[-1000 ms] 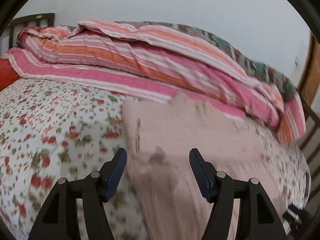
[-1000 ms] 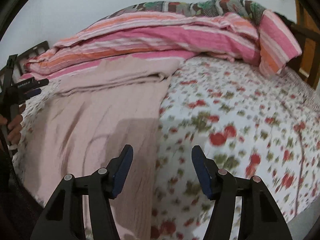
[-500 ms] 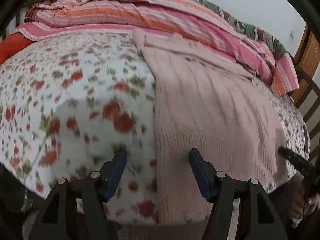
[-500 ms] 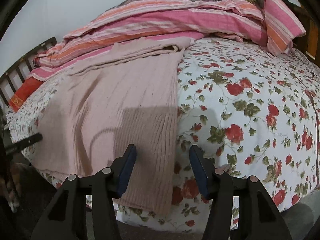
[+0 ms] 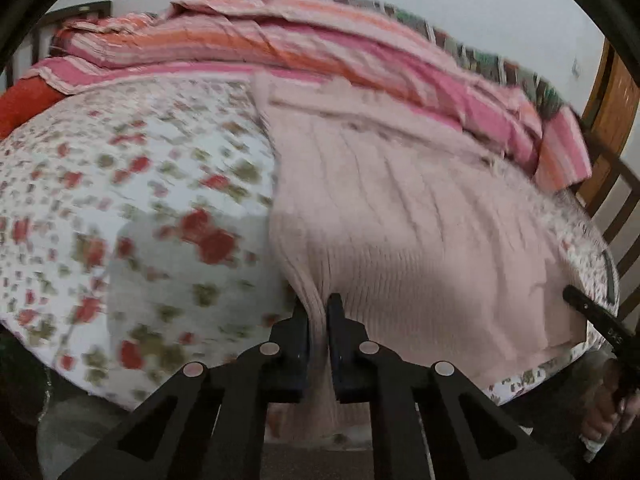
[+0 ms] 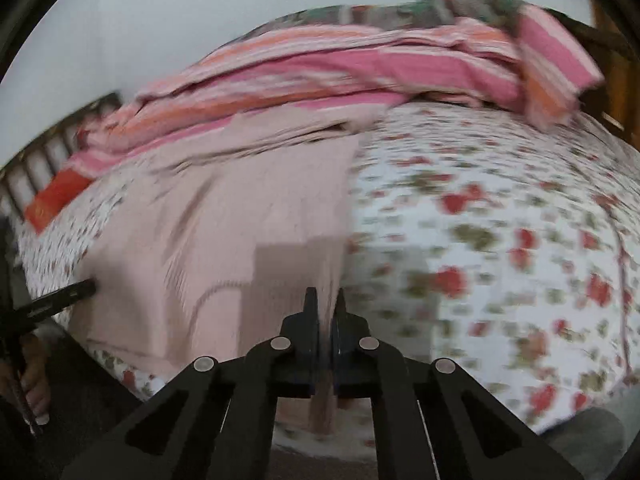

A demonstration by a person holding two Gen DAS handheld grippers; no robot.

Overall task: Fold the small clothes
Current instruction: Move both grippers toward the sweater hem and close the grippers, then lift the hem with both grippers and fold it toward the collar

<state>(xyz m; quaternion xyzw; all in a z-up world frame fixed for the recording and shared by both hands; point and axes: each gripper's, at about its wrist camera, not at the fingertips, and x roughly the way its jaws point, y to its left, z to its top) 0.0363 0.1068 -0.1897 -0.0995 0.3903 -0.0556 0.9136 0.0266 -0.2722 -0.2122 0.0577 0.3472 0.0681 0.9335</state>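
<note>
Left wrist view: my left gripper (image 5: 318,310) has its jaws pinched tight on the near left corner of the pink sweater (image 5: 420,232). The knit bunches up between the two dark pads. The sweater lies flat on the bed, with its bottom edge hanging a little over the near side. It rests on a flowery sheet (image 5: 120,200), white with red flowers. Behind it sits a striped blanket (image 5: 280,44), folded in a long heap by the wall. An orange pillow (image 5: 24,100) peeks out at the far left. At the right edge I see the tip of my other gripper and a hand (image 5: 604,408) below it.

In the right wrist view, my right gripper (image 6: 326,312) is pinched shut on the near right corner of the sweater (image 6: 248,208). A thin fold of knit sits between the pads. The flowery sheet (image 6: 500,240) spreads to the right. The picture is blurry. The left gripper's tip pokes in at the left edge, touching the sweater's other corner.
</note>
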